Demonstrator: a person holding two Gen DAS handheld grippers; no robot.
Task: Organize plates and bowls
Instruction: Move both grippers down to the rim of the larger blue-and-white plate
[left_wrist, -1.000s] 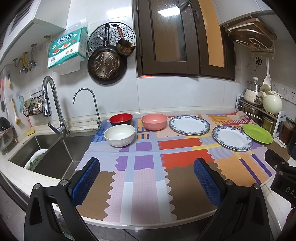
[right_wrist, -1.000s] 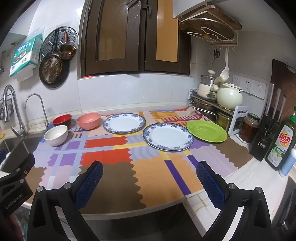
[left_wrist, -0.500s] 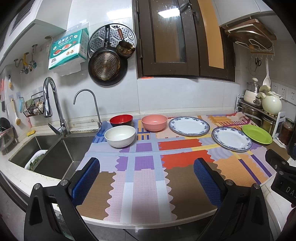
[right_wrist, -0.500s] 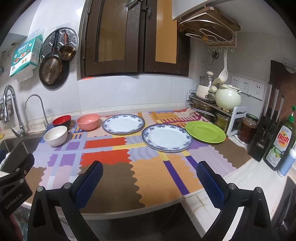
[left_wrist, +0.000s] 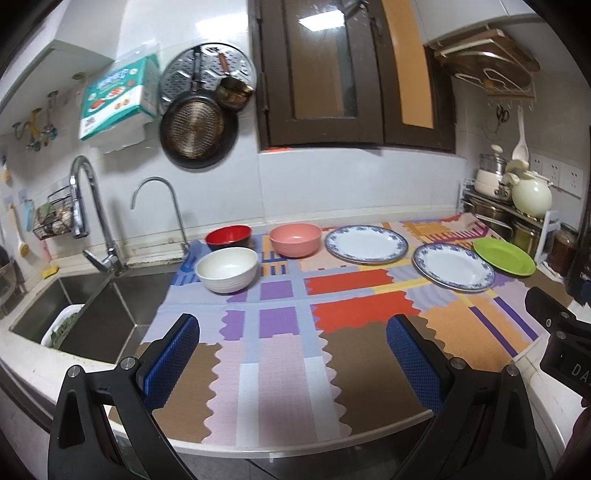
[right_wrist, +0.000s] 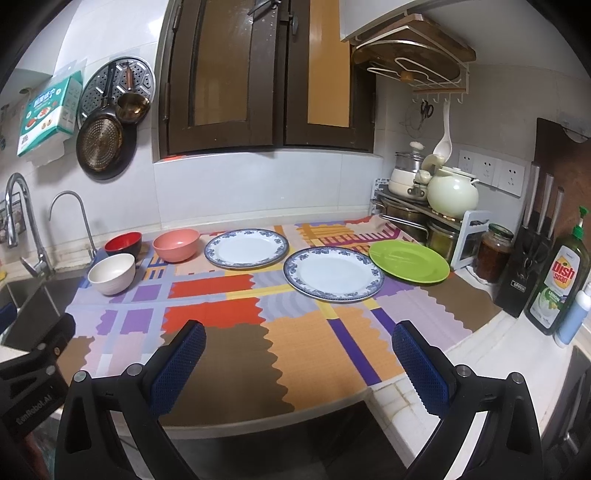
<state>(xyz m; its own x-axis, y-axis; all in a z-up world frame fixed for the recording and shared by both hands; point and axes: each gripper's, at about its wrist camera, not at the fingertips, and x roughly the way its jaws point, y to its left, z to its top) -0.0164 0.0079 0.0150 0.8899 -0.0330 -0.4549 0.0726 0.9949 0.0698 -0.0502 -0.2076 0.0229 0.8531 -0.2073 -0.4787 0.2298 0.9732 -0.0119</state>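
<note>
Right wrist view: three bowls sit grouped at the far left of the patterned mat (right_wrist: 236, 295) near the sink (left_wrist: 92, 314): white bowl (right_wrist: 112, 273) in front, red bowl (right_wrist: 123, 242) behind it, pink bowl (right_wrist: 176, 244) to their right. Two blue-rimmed plates (right_wrist: 246, 247) (right_wrist: 333, 273) and a green plate (right_wrist: 409, 261) lie in a row to the right, nothing stacked. The right gripper (right_wrist: 295, 363) and left gripper (left_wrist: 291, 352) hover over the table's near edge, jaws spread wide and empty. Sorting looks not yet begun; next probably calls for reaching to one dish's rim.
</note>
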